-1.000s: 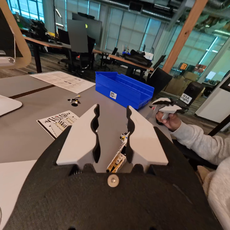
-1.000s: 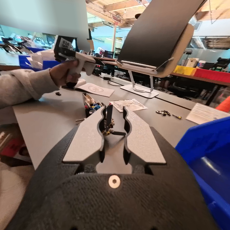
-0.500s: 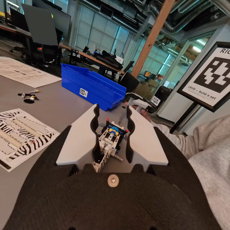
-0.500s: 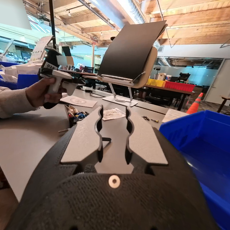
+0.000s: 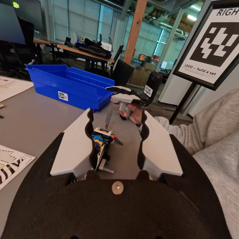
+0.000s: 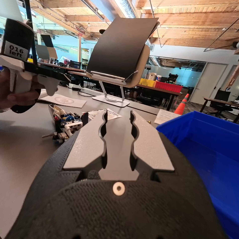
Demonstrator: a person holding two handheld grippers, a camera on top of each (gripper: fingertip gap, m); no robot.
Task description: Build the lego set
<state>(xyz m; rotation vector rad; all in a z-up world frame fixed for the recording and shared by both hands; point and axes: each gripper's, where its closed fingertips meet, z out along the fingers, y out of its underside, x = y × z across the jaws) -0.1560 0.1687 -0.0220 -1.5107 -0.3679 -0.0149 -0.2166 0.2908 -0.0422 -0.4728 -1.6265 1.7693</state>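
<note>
The partly built lego model (image 5: 102, 142), white with zebra stripes and blue and yellow gears, lies on the grey table (image 5: 38, 122). My left gripper (image 5: 117, 113) is open wide above it, and the model sits between the fingers, close to the left one. My right gripper (image 6: 118, 113) is open and empty, just right of the model (image 6: 66, 120). It also shows in the left wrist view (image 5: 113, 94), held in a hand beyond the model. The left gripper shows in the right wrist view (image 6: 55, 84), above the model.
A blue bin (image 5: 71, 84) stands at the table's far edge, close on the right in the right wrist view (image 6: 194, 135). A striped sticker sheet (image 5: 11, 165), a booklet (image 6: 62, 100), a tablet stand (image 6: 111, 100) and small loose parts (image 6: 148, 121) are also on the table. My right fingertips sit around 15 cm from my left ones.
My right gripper opened, let go of a black piece and drew back toward the bin. My left gripper swung right over the model and opened wider.
</note>
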